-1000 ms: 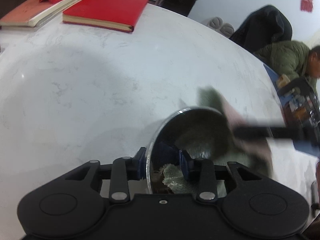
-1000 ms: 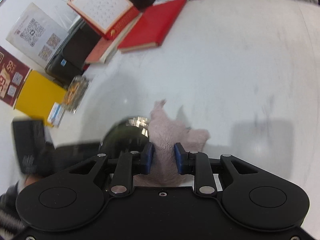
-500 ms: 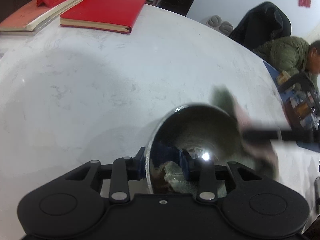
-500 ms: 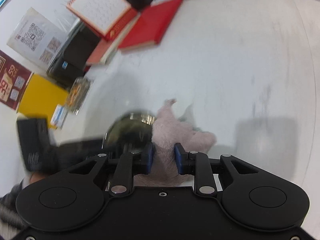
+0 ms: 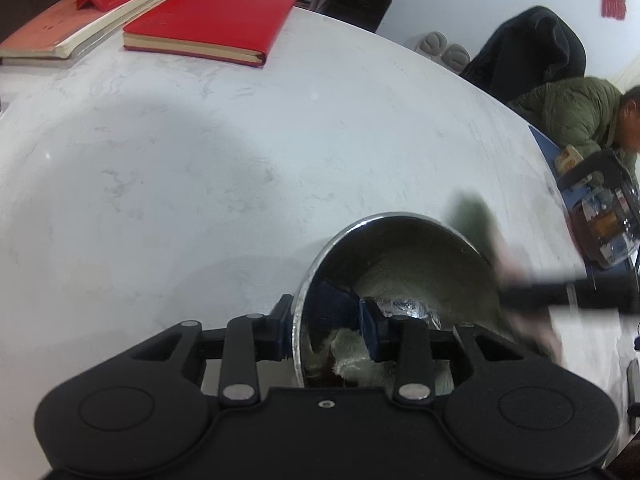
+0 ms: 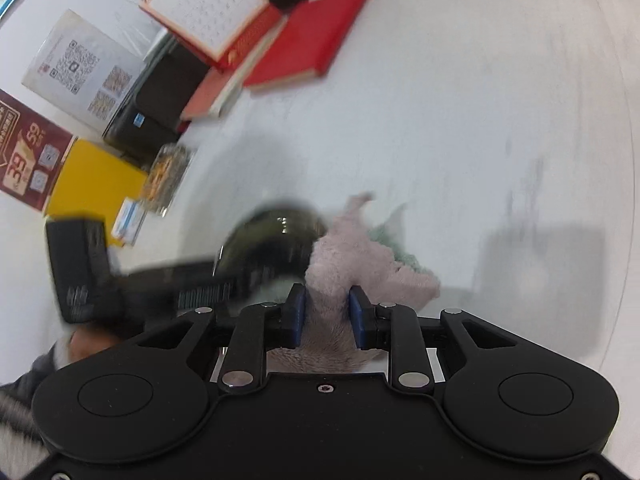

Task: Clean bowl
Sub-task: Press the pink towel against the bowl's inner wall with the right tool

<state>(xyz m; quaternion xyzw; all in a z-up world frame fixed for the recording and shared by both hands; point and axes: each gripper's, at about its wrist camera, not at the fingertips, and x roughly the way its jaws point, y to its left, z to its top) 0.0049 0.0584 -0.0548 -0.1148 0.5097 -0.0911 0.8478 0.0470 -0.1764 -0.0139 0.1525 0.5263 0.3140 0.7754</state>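
bowl tilted on counter, rim between left claw fingers | cloth between right claw fingers, against bowl's right side | notebook at counter's far edge, calendar on books left of it

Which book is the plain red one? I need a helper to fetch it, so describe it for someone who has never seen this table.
Start at the white marble table and look to its far edge, where books are stacked beside a red desk calendar. The red notebook lies flat and closed, nearest the table's middle. Unlike the paler salmon book beside it, its cover is bright, solid red and nothing rests on it.
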